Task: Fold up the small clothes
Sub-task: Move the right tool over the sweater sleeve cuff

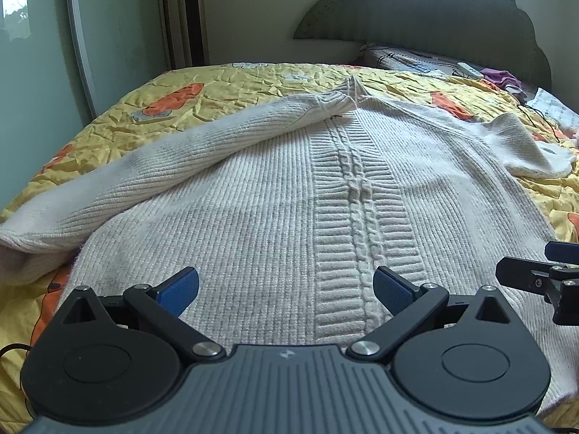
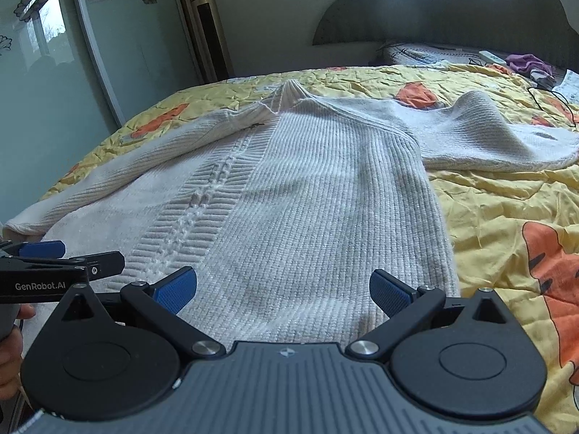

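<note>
A cream knitted sweater [image 1: 260, 209] lies flat on the bed, hem near me, collar far. It also shows in the right wrist view [image 2: 311, 195]. Its left sleeve [image 1: 173, 166] lies folded diagonally along the body's left side. Its right sleeve [image 2: 499, 133] spreads out to the right on the quilt. My left gripper [image 1: 286, 289] is open and empty above the hem, left of the cable stripe. My right gripper [image 2: 282, 289] is open and empty above the hem's right part. Each gripper shows at the edge of the other's view [image 1: 542, 278] [image 2: 61, 267].
A yellow quilt with orange prints [image 2: 499, 209] covers the bed. Pillows [image 2: 427, 54], a white remote [image 2: 492, 58], purple cloth [image 2: 528, 63] and a black cable [image 2: 557, 97] lie by the grey headboard [image 1: 434, 11]. A glass sliding door [image 2: 54, 72] and a tower fan [image 2: 210, 29] stand at left.
</note>
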